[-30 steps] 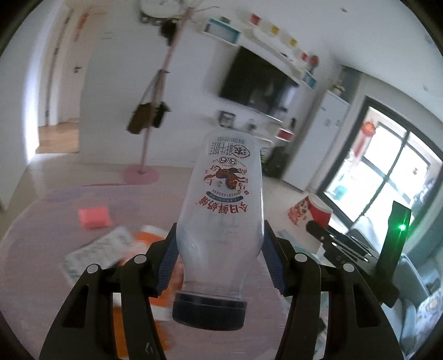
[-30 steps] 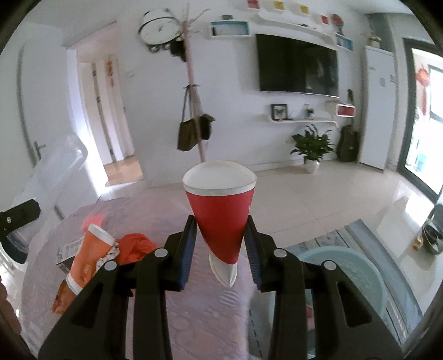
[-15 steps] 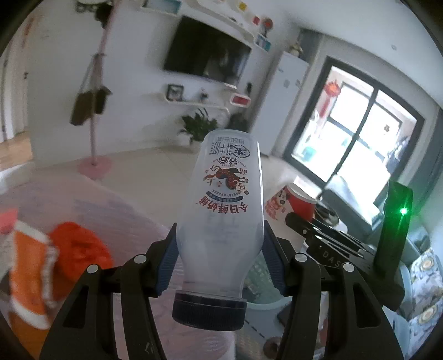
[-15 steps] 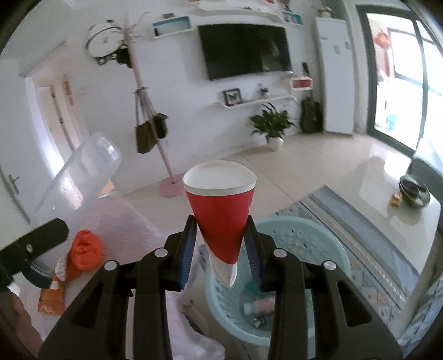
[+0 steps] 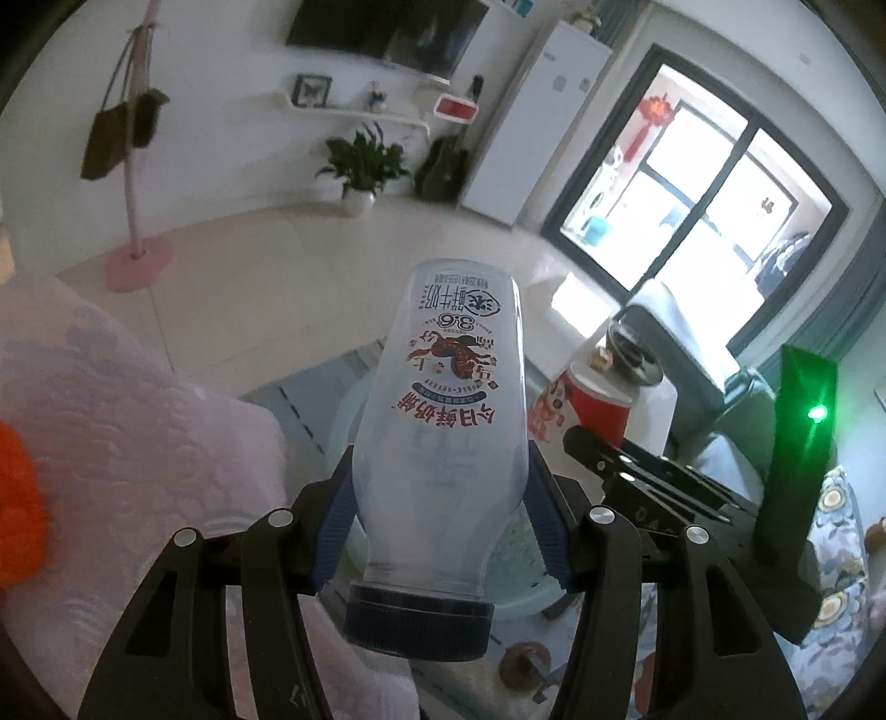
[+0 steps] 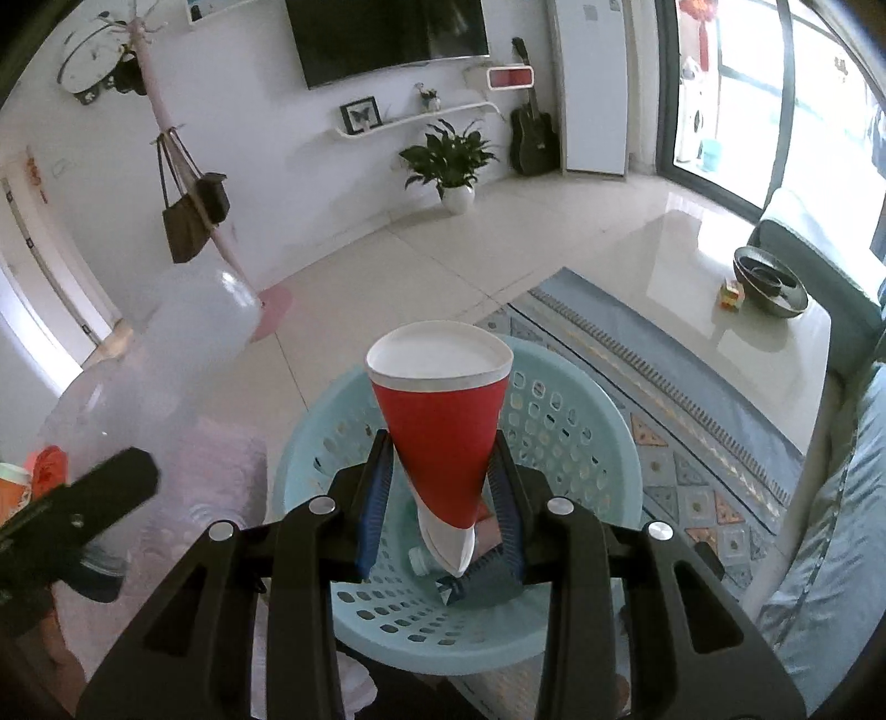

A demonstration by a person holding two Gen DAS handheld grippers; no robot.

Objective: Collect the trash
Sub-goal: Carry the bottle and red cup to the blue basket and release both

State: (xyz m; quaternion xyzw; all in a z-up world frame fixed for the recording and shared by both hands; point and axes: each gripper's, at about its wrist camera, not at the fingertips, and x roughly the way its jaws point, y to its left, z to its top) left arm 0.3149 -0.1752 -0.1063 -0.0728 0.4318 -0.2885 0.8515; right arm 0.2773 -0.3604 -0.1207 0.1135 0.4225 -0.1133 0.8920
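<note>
Two grips are full at once. Our left gripper (image 5: 440, 531) is clamped on a clear plastic bottle (image 5: 443, 443), its blue pads (image 5: 336, 531) pressing the lower body just above the dark cap (image 5: 418, 623), which points back toward the camera while the printed base points away. Our right gripper (image 6: 440, 493) is closed on a red paper cup (image 6: 437, 437), squashed flat to a white point at the near end, with its white-rimmed mouth facing away from us.

From the right wrist view, the cup hangs directly over a pale blue perforated basket (image 6: 576, 443) on the floor; the bottle and the left gripper show at that view's left edge. From the left wrist view the basket is mostly hidden behind the bottle, and the cup peeks out just beside the bottle's right shoulder. Some litter lies in the basket's bottom, but our fingers cover most of it and we cannot tell what it is.

Beside the basket's left rim sits a table under a pale lilac cloth (image 5: 127, 421), with something orange (image 5: 19, 498) cut off at the frame edge. Beyond lie a patterned rug (image 6: 692, 443), pale floor tiles, a potted plant (image 6: 448, 160) and a wall television (image 6: 387, 33).
</note>
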